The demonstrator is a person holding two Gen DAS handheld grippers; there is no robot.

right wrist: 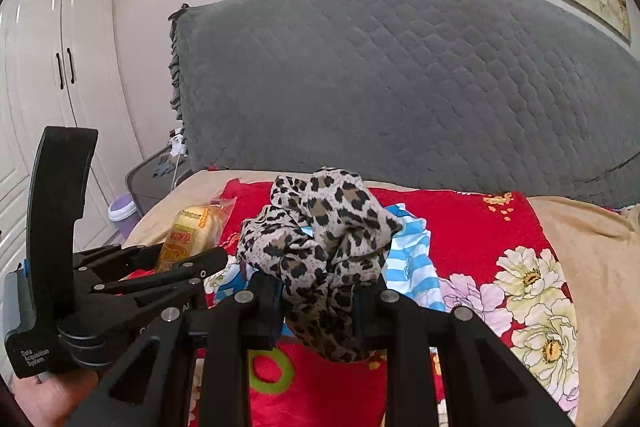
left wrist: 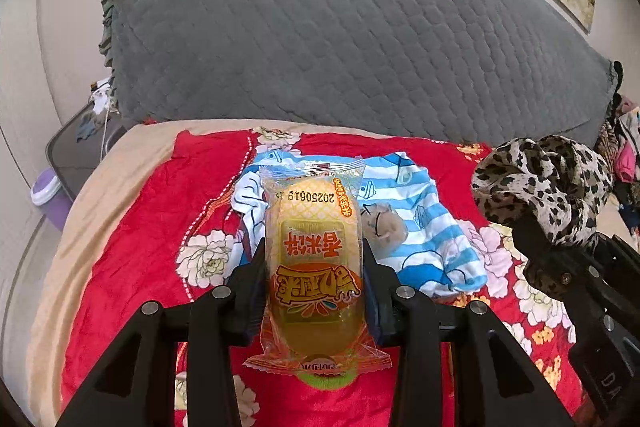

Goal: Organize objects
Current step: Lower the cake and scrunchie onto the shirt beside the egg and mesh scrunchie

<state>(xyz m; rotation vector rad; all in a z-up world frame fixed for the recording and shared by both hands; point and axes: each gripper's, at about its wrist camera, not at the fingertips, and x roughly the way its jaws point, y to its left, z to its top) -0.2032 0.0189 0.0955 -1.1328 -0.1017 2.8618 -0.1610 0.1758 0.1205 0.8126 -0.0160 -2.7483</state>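
My left gripper (left wrist: 314, 263) is shut on a yellow-and-orange snack packet (left wrist: 314, 251) and holds it above the red floral bedspread (left wrist: 132, 247). The packet also shows in the right wrist view (right wrist: 188, 235). My right gripper (right wrist: 320, 291) is shut on a bunched leopard-print cloth (right wrist: 320, 227), held above the bed; this cloth shows at the right of the left wrist view (left wrist: 544, 187). A blue-and-white striped garment (left wrist: 424, 227) lies on the bedspread under both, and shows in the right wrist view (right wrist: 412, 259). A green hair tie (right wrist: 272, 371) lies on the bedspread near my right gripper.
A grey quilted cover (left wrist: 340, 35) drapes the headboard behind the bed. A dark bedside table (left wrist: 76, 151) and a purple bin (left wrist: 50, 195) stand at the left. White wardrobe doors (right wrist: 48, 67) are at the far left. Clothes (left wrist: 624, 155) are piled at the right.
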